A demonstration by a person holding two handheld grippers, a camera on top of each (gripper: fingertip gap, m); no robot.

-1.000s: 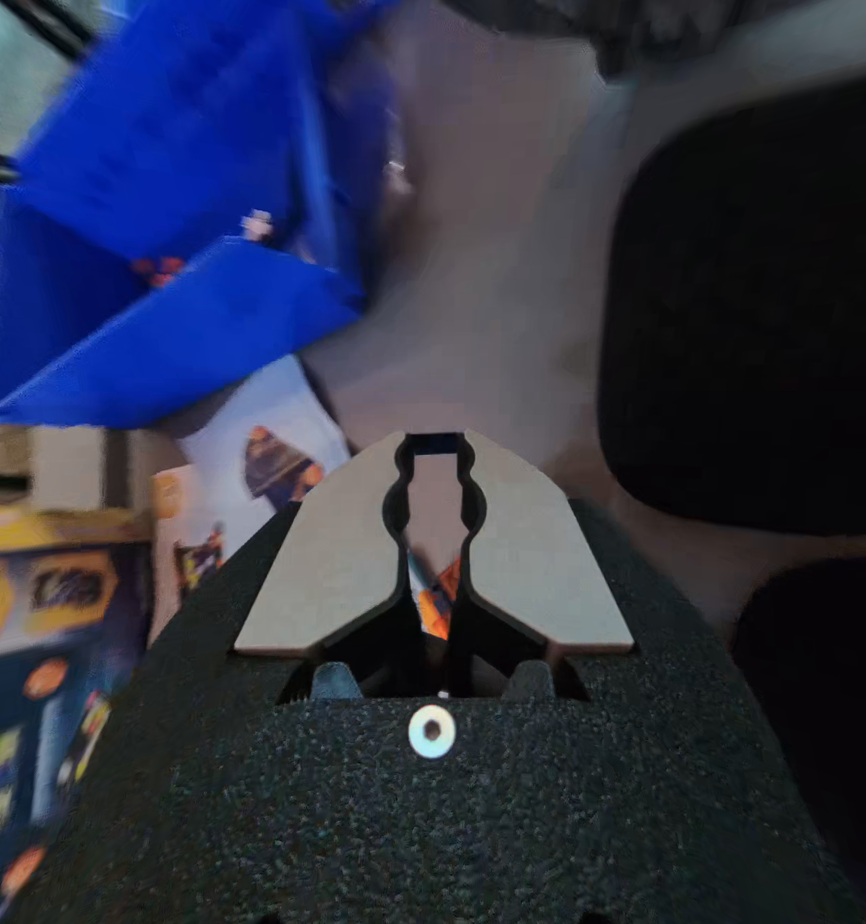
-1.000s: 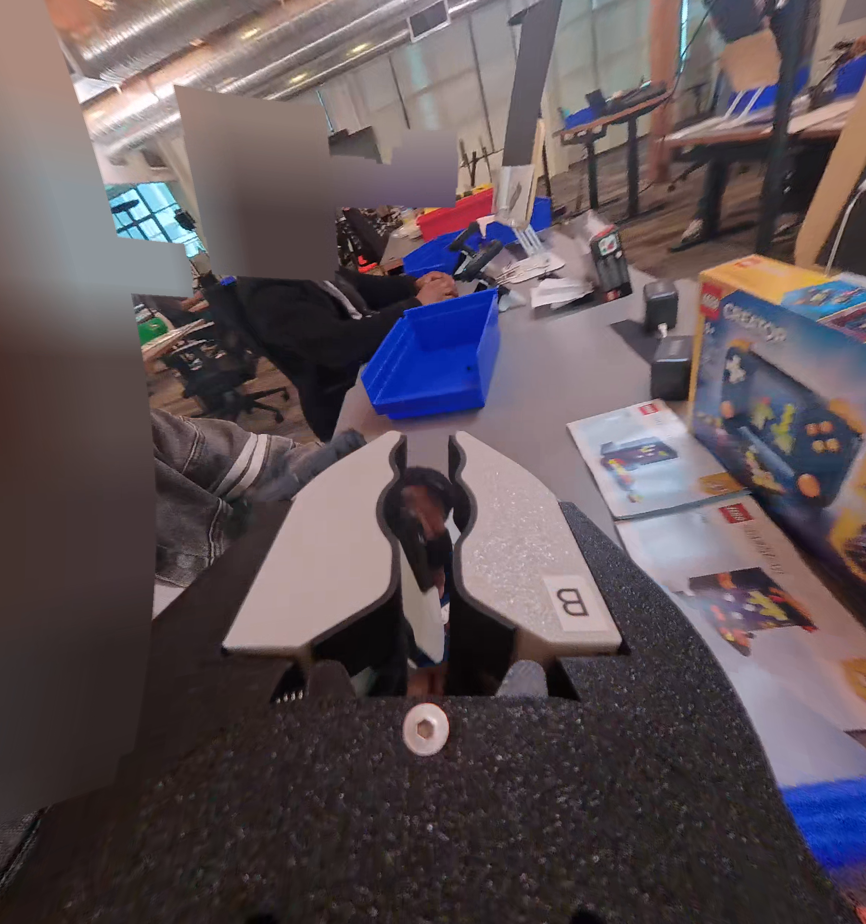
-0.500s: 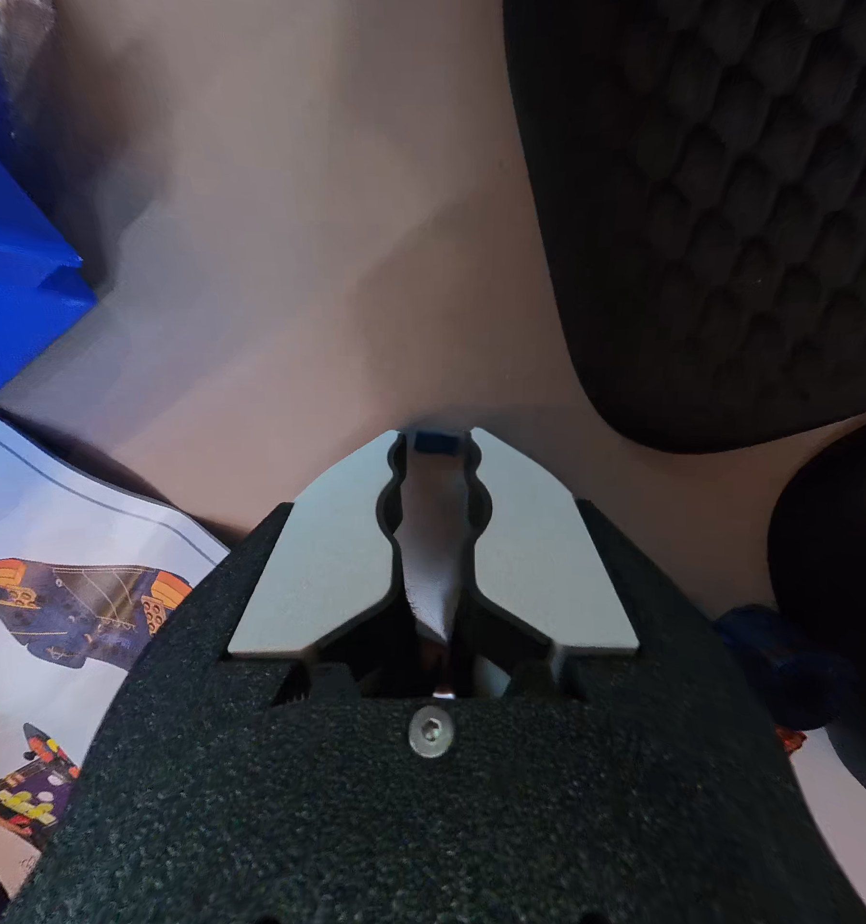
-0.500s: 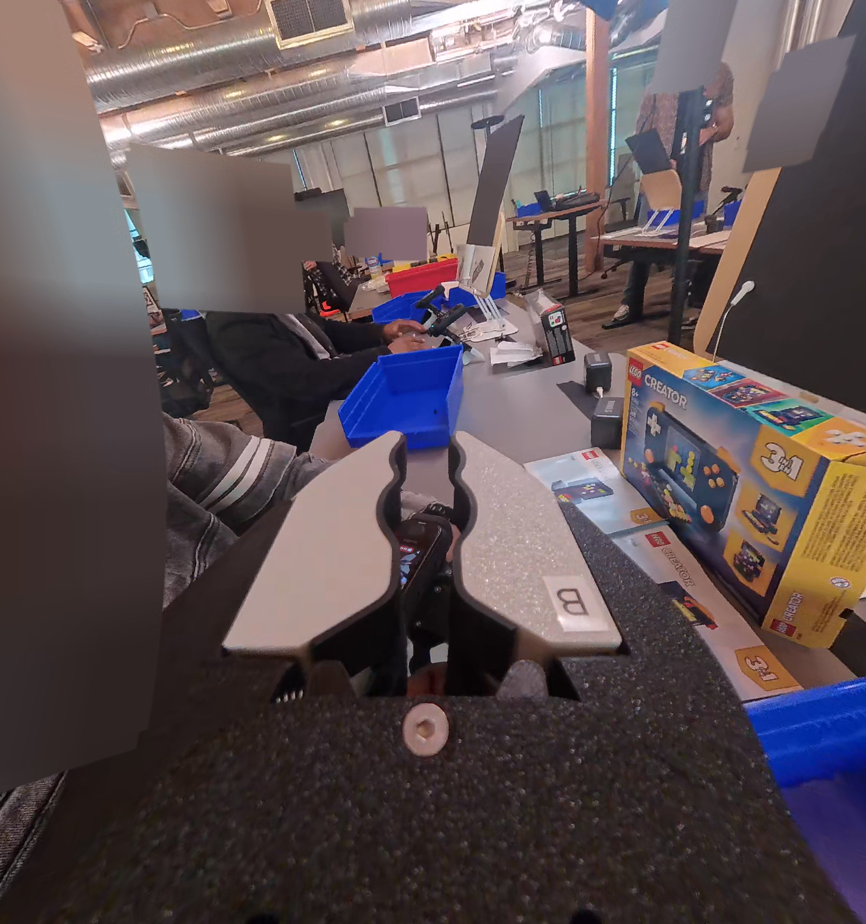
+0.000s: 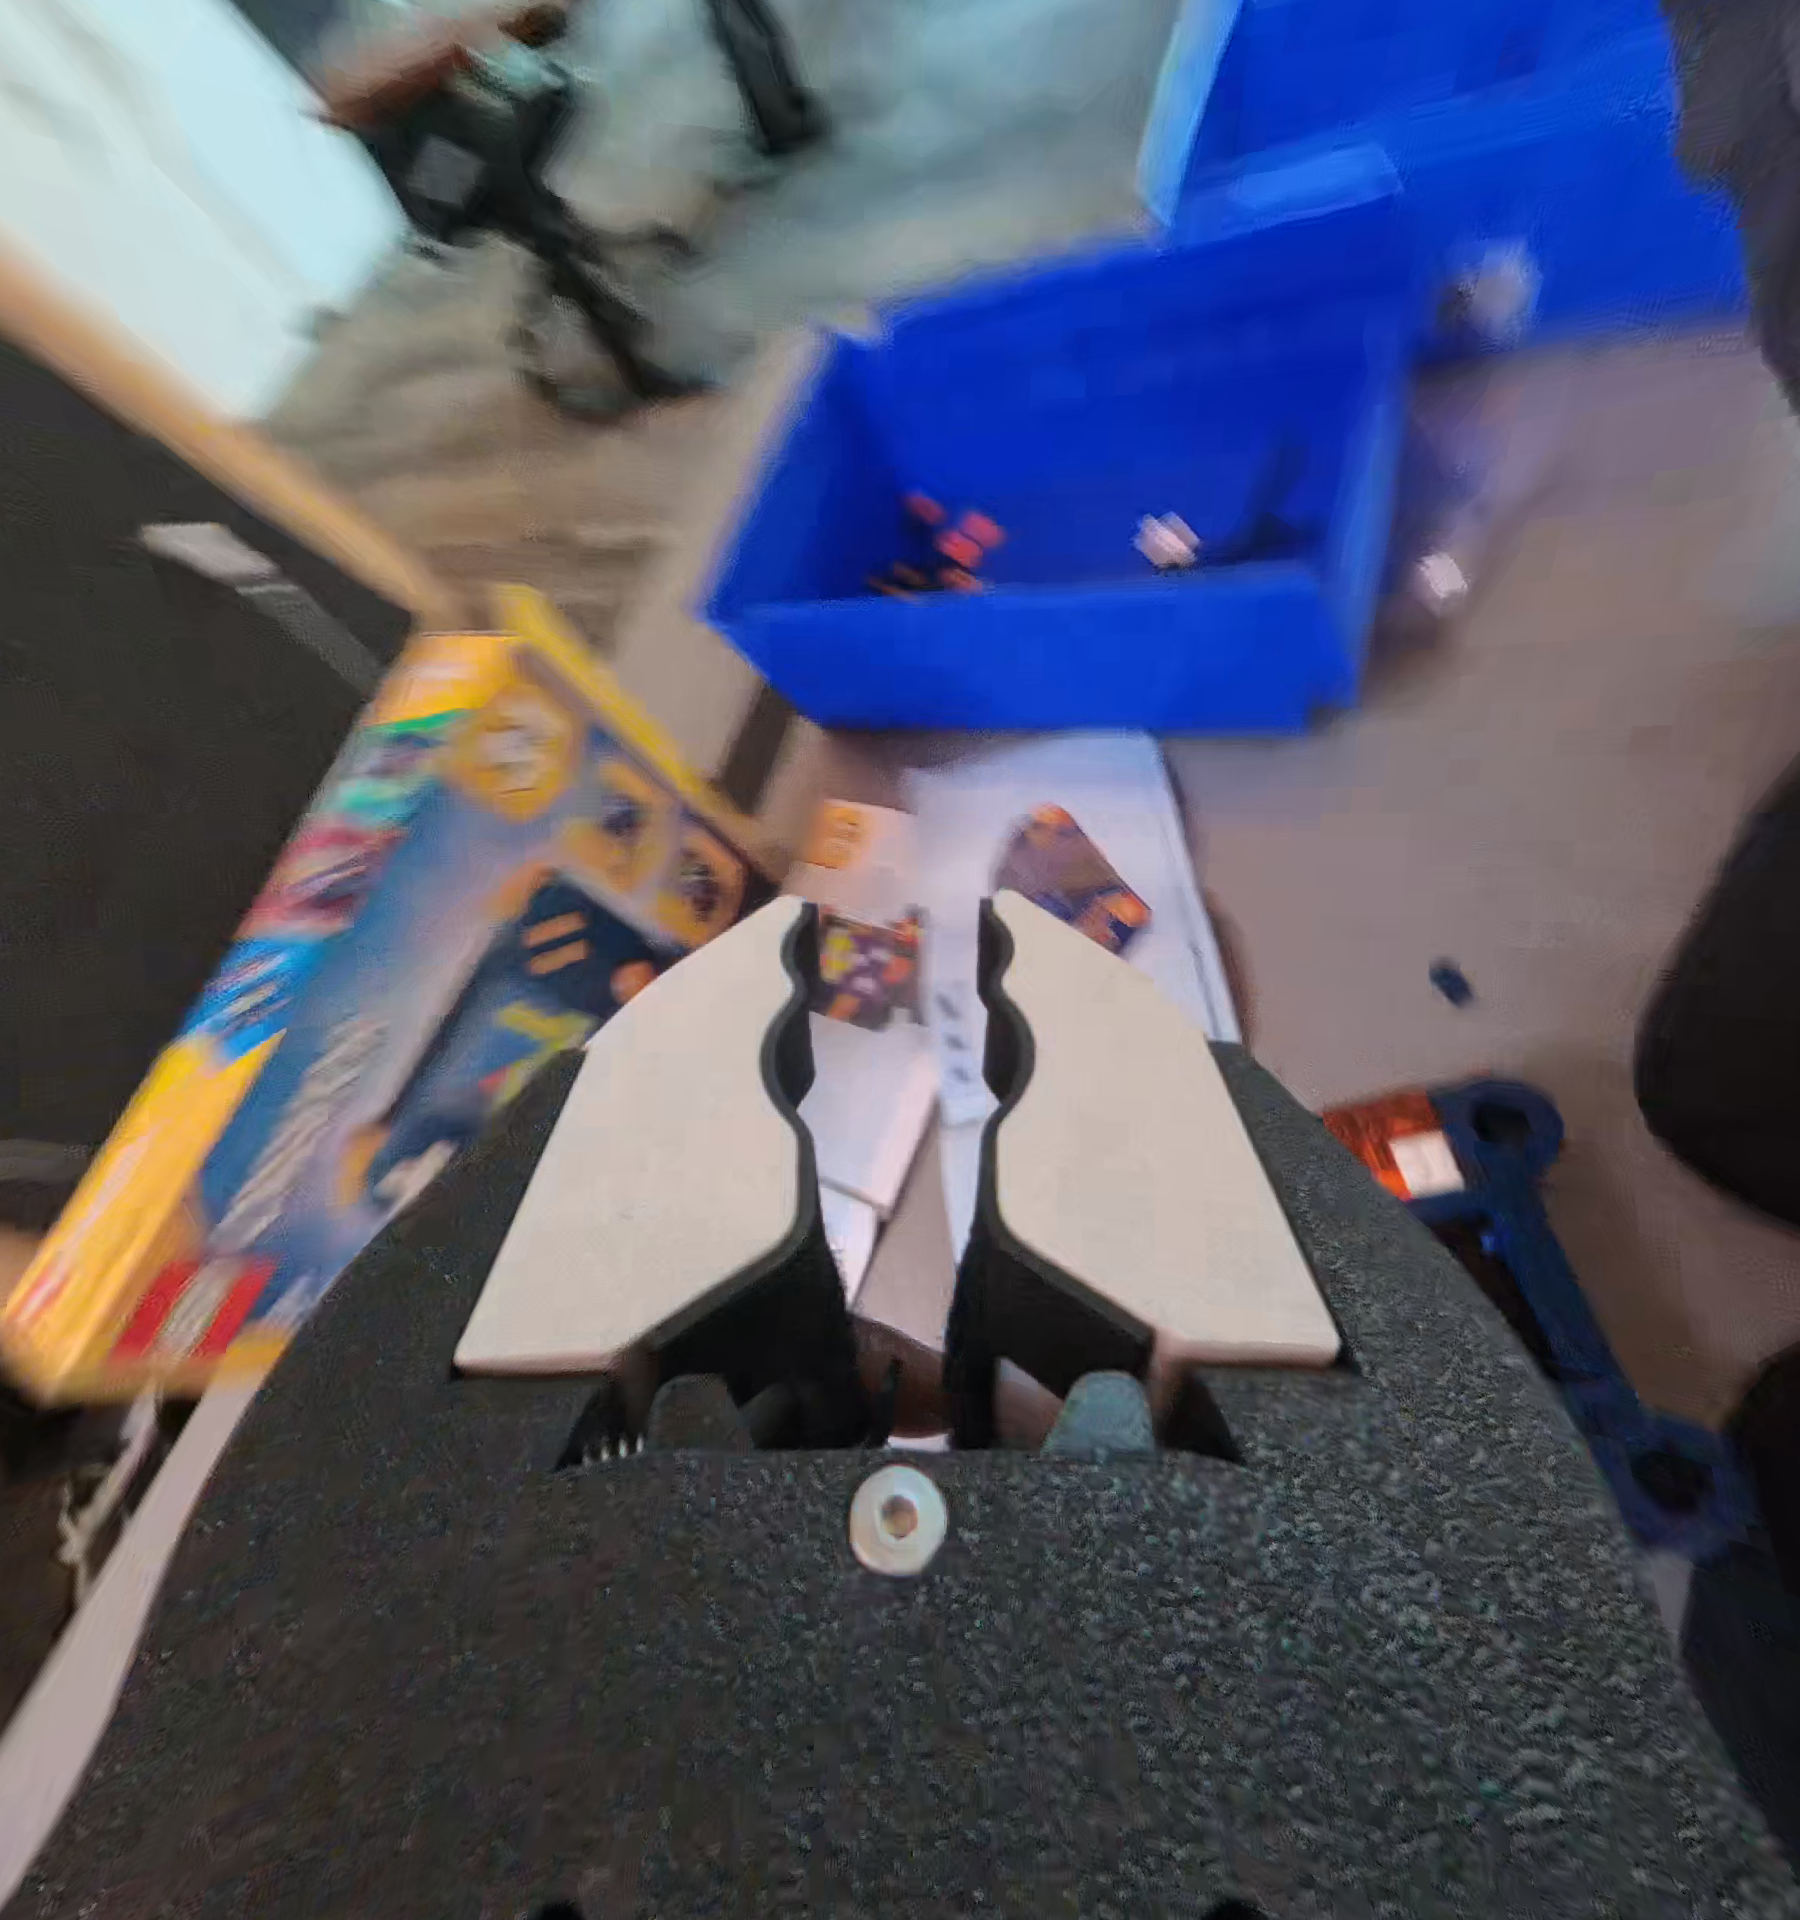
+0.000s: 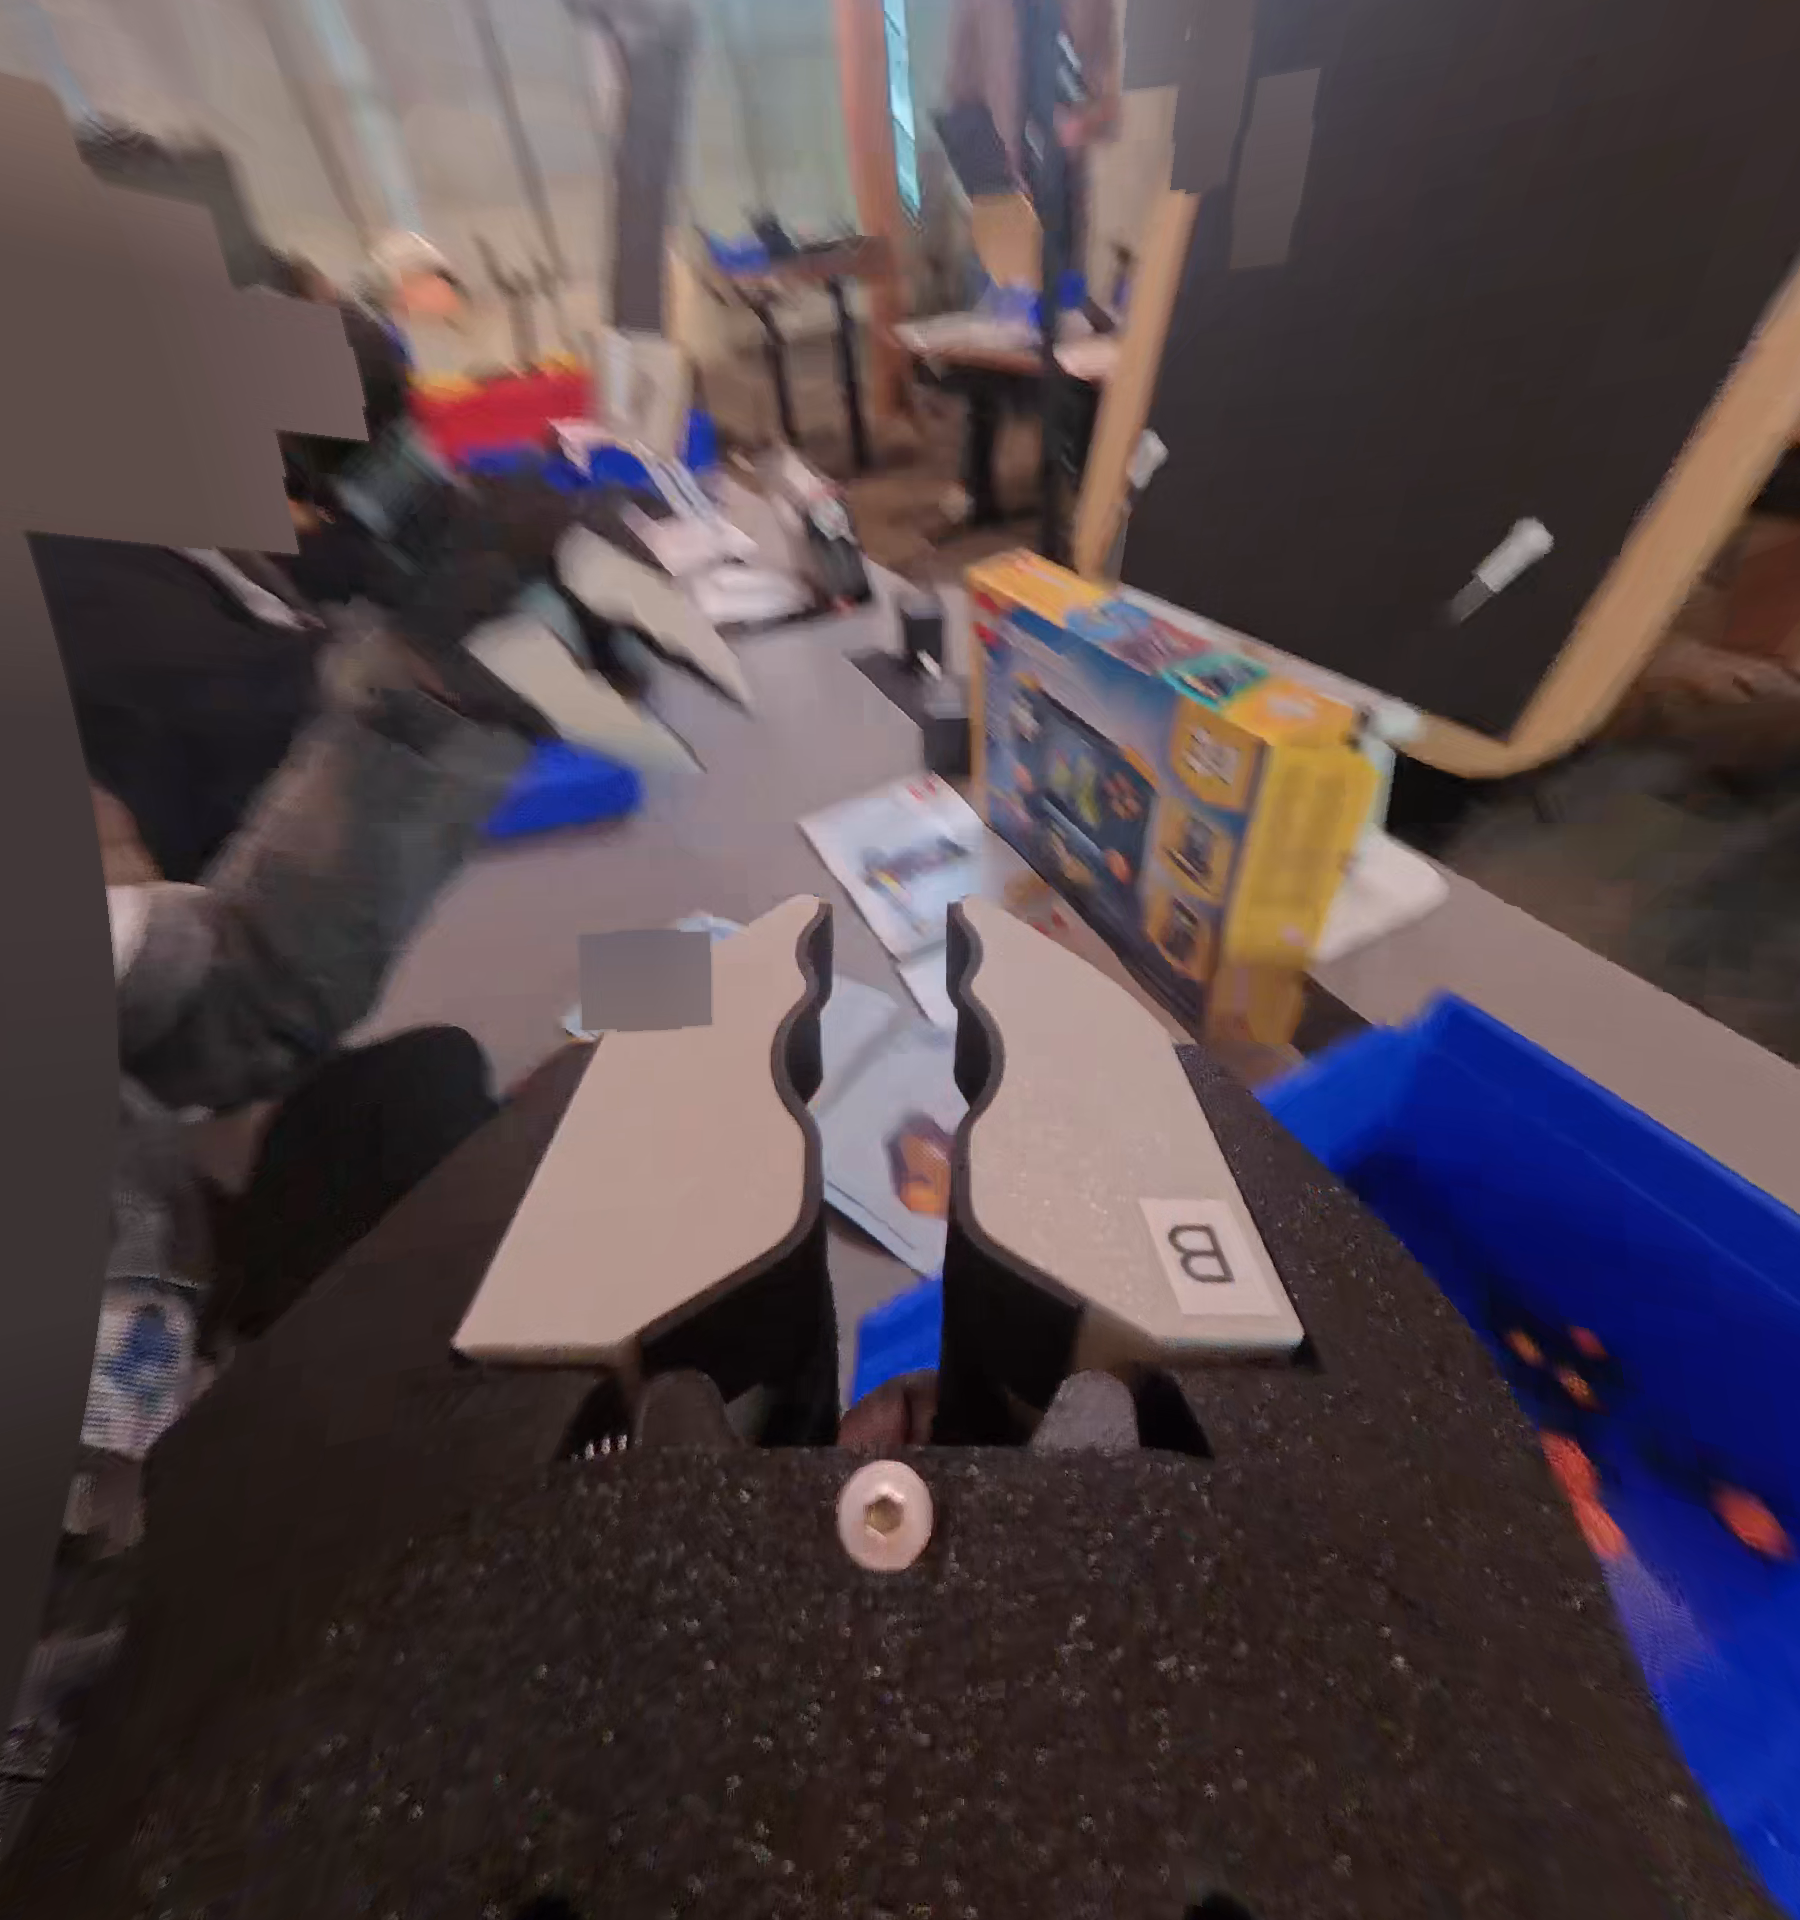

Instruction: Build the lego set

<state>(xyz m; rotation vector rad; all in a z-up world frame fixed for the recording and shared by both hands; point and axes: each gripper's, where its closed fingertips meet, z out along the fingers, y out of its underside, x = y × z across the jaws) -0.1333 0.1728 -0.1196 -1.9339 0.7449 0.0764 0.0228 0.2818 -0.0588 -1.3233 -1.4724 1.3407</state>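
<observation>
- Hovering above the grey worktop (image 5: pixel 1478 831), the left hand-held gripper (image 5: pixel 891 925) has its jaws parted with nothing between them; only booklet pages show through the gap.
- At 12 o'clock from its tips lies an instruction booklet (image 5: pixel 1041 831), and beyond that, toward 1 o'clock, a blue bin (image 5: pixel 1031 665) with small orange-red pieces (image 5: pixel 943 540) and a pale piece inside.
- At 10 o'clock stands the yellow-and-blue lego box (image 5: pixel 376 966), blurred by motion.
- At 3 o'clock a dark blue and orange partial build (image 5: pixel 1478 1153) rests on the worktop, with a tiny blue piece (image 5: pixel 1449 982) just beyond it.
- The right hand-held gripper (image 6: pixel 888 920) is likewise parted and empty, above booklets (image 6: pixel 901 862).
- In its view, the lego box (image 6: pixel 1166 800) stands at 1 o'clock and the blue bin (image 6: pixel 1498 1132), holding orange pieces, at 4 o'clock.
- At 10 o'clock, the other hand-held gripper shows blurred, over a second blue bin (image 6: pixel 563 784).
</observation>
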